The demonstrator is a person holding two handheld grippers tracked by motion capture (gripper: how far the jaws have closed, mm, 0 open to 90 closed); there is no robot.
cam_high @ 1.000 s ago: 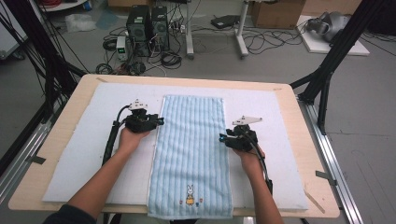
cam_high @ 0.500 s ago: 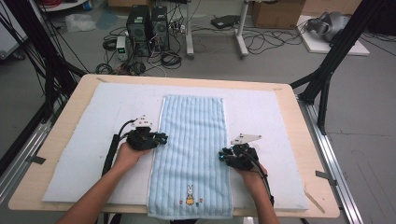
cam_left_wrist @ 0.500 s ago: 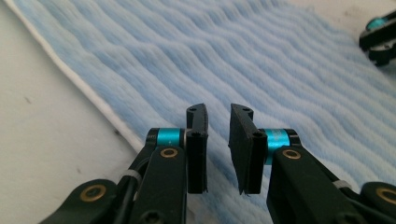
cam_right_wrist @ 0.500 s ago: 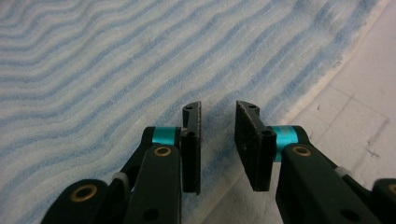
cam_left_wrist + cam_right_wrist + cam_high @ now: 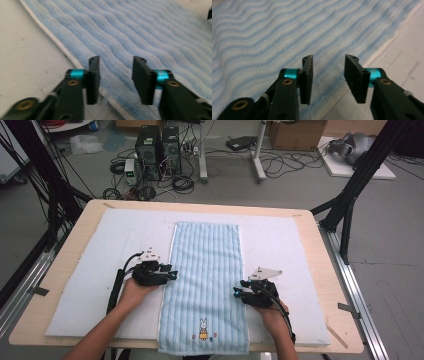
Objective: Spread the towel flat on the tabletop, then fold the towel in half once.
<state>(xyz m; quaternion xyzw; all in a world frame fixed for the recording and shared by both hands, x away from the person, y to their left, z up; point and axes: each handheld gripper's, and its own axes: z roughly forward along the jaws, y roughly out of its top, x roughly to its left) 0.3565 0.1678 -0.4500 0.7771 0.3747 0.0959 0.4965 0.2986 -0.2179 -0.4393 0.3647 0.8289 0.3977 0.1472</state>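
On the wooden surface (image 5: 320, 265), over a white felt-like pad (image 5: 100, 245), a long rectangular towel (image 5: 206, 270) is lying flat, running lengthwise from the near edge toward the far side. Its fabric is pale blue terry with raised lengthwise ribs and a thin white hem; a small rabbit motif (image 5: 203, 330) is sitting near the near end, with tiny coloured marks beside it.

Left tool (image 5: 169, 275) is resting at the towel's left long edge, about midway along it. In the left gripper view its two flat black pads are standing apart, released, straddling the white hem with ribbed pile showing in the gap; the jaws have just been opening, and nothing is being pinched.

Right tool (image 5: 239, 292) is sitting at the right long edge, somewhat nearer the rabbit end. In the right gripper view its rough, grainy black pads are likewise standing apart over the hem, having just been opening, gripping nothing. Teal collars are showing behind each pad.
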